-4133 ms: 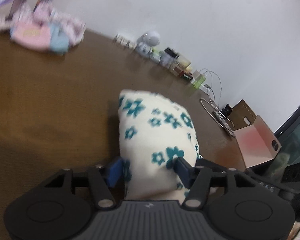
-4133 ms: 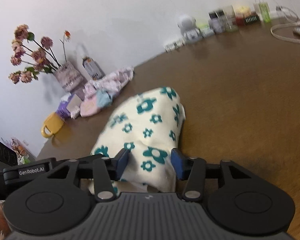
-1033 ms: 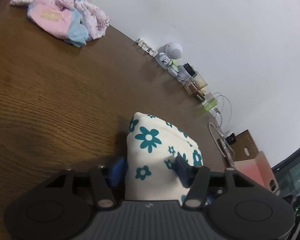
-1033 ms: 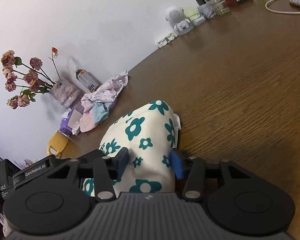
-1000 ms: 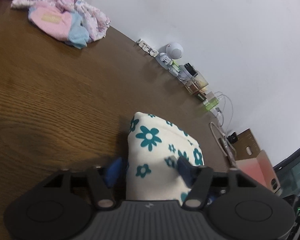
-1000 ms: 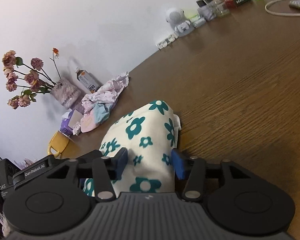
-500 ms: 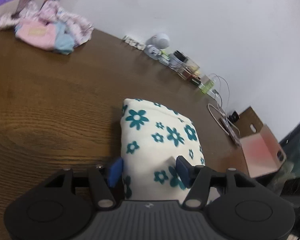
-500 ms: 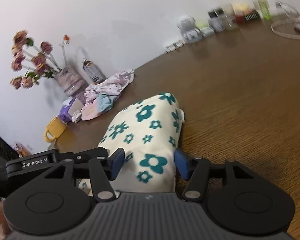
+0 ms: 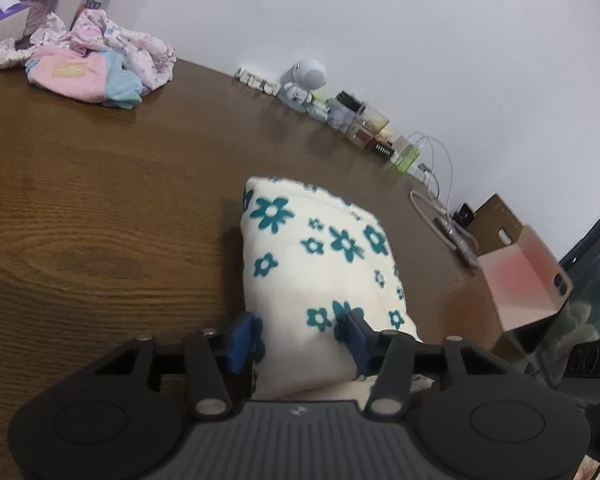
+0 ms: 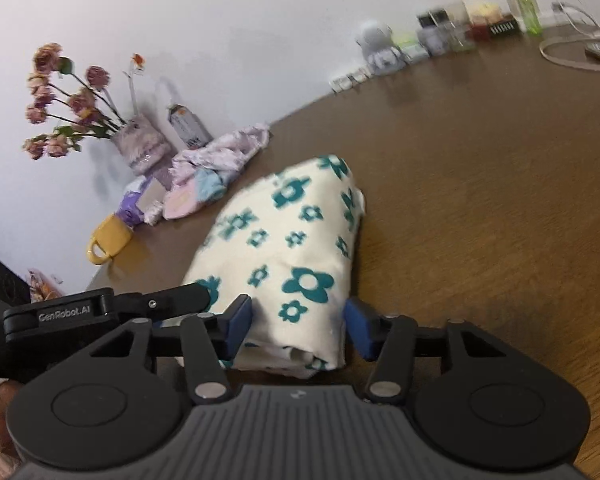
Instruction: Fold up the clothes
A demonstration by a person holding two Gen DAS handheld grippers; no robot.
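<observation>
Both wrist cameras look low and close along the floral garment (image 9: 324, 264), from opposite ends.

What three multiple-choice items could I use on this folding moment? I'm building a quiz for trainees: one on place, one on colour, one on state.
1. Where does the heap of pink clothes lie?
A. by the vase, at the wall
B. in the cardboard box
C. on the floor

2. What colour are the flowers on the cream garment?
A. red
B. teal
C. yellow

3. How does the garment lie?
A. spread flat
B. hanging off the table
C. folded into a thick bundle

Key: 1 A, it sits beside the vase; 2 B, the print is teal; 3 C, stacked layers show at its near end, between the fingers of the right gripper.
</observation>
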